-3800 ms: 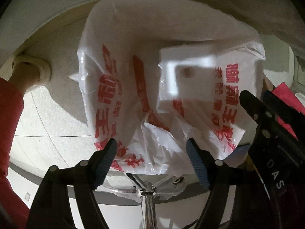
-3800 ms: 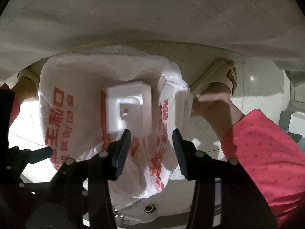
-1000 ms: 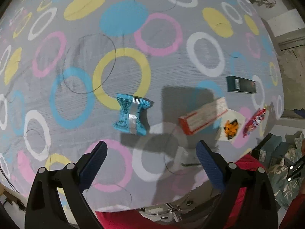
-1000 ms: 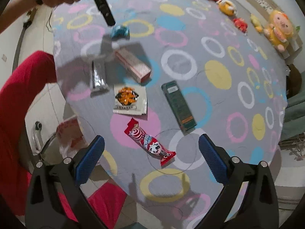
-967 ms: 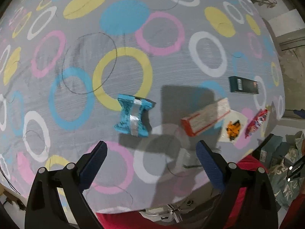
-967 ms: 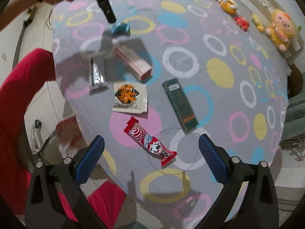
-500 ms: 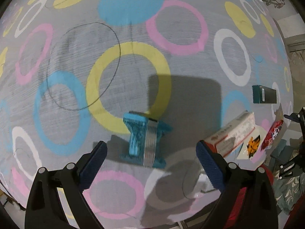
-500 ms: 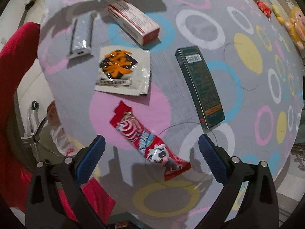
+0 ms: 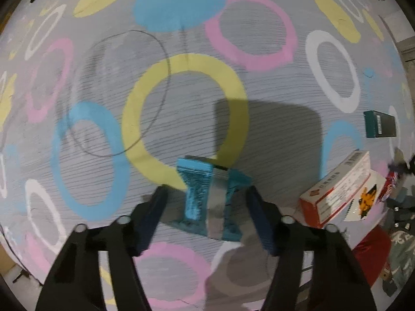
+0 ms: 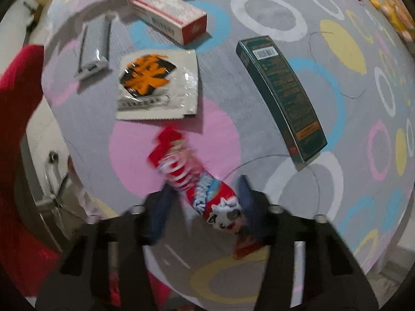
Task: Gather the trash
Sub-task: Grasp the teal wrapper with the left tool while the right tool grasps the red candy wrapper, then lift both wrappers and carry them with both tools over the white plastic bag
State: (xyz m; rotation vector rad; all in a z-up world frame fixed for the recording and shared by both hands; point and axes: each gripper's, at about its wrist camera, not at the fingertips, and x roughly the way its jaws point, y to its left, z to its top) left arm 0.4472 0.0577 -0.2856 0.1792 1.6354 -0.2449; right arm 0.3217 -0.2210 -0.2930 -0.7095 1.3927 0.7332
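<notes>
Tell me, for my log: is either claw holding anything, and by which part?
Neither grips yet. Left claw straddles the blue wrapper; right claw straddles the red wrapper.

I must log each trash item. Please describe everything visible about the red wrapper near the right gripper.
The red wrapper is a long, glossy plastic packet, red with white and blue print and a cartoon cow face at its near end. It lies flat and diagonal on the patterned cloth, partly over a pink spot. Its near end sits between the open right gripper jaws; contact is unclear from blur.

Both wrist views were pointed steeply down at the ringed tablecloth [image 9: 77,83] from pretty close range. The red-and-white box [image 9: 337,189] [image 10: 168,16], the orange sachet [image 9: 367,200] [image 10: 155,85] and the dark green box [image 9: 380,124] [image 10: 281,96] were caught in both.
</notes>
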